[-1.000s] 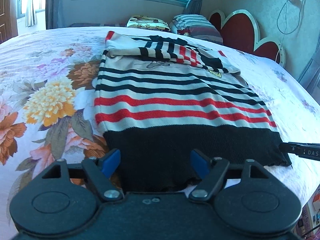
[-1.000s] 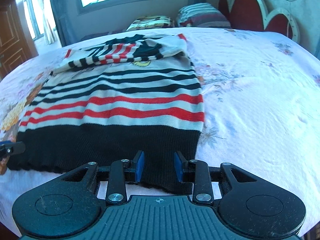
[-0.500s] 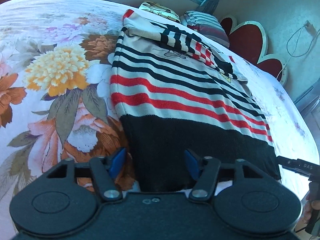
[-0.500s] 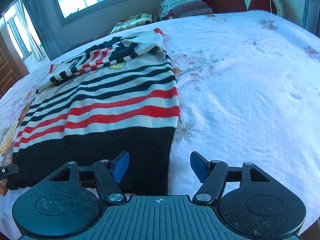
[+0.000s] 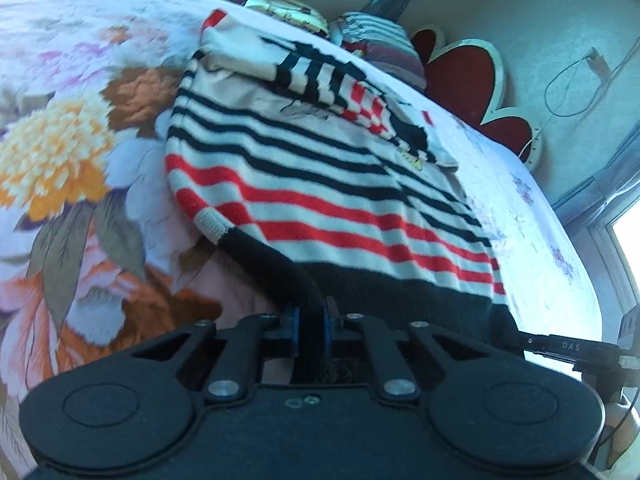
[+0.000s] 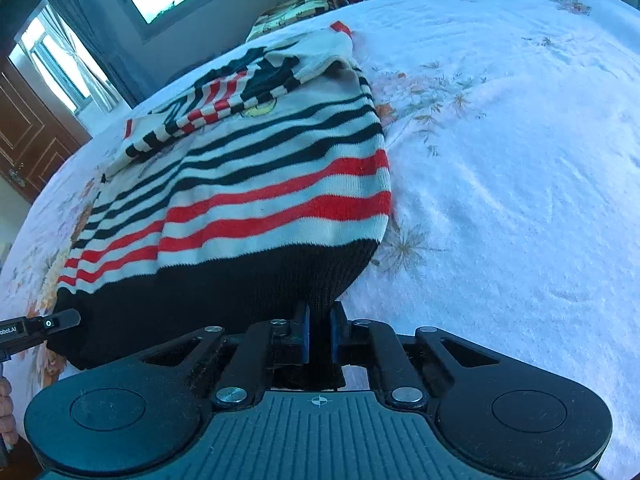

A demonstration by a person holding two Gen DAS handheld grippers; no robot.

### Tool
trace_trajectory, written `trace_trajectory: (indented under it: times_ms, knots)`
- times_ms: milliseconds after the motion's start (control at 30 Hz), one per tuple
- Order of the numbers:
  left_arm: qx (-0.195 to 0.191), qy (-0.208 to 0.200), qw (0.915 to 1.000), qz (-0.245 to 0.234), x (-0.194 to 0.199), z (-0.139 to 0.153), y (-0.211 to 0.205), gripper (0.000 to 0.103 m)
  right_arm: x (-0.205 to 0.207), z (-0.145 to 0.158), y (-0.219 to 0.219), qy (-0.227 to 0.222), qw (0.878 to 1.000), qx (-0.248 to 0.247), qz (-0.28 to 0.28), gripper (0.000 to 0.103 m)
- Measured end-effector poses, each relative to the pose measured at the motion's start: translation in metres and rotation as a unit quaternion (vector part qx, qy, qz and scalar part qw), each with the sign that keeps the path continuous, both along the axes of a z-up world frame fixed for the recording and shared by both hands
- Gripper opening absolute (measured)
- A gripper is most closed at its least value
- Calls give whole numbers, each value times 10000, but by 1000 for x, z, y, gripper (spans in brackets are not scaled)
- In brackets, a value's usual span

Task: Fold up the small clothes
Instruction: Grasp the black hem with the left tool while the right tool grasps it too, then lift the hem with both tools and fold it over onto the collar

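Observation:
A small striped sweater (image 5: 312, 184), white with black and red stripes and a black hem band, lies on the bed with its sleeves folded across the chest. It also shows in the right wrist view (image 6: 256, 184). My left gripper (image 5: 311, 322) is shut on the hem's left corner, which is lifted off the bed. My right gripper (image 6: 319, 330) is shut on the hem's right corner, also lifted. Each gripper's tip shows at the edge of the other's view.
The bed has a floral cover (image 5: 60, 152) on the left and a white cover (image 6: 500, 140) on the right. Pillows (image 5: 376, 40) and a red heart-shaped headboard (image 5: 468, 76) are at the far end. A wooden door (image 6: 28, 136) stands far left.
Both grippers were open over the flat hem. They have closed on its two corners and raised them, so the hem now bunches upward.

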State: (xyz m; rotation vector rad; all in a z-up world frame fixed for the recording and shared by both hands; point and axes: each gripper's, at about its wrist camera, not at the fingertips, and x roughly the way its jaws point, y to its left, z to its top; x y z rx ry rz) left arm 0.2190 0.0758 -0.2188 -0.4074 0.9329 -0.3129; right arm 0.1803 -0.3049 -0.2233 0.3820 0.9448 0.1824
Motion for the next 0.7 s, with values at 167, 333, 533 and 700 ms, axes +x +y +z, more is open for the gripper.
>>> trace_trajectory:
  times_ms: [167, 333, 533, 700]
  knots:
    - [-54, -458, 9989, 27, 15, 25, -4, 9, 16, 32, 0, -520, 9985, 146, 28, 9]
    - [-99, -887, 9960, 105, 39, 48, -4, 9, 45, 56, 2, -945, 9953, 222, 42, 9]
    - [-148, -1085, 9937, 235, 80, 59, -6, 8, 98, 70, 6, -1235, 9920, 261, 87, 9]
    - [-117, -1248, 9912, 429, 116, 61, -7, 8, 146, 69, 7, -1395, 9896, 337, 47, 9]
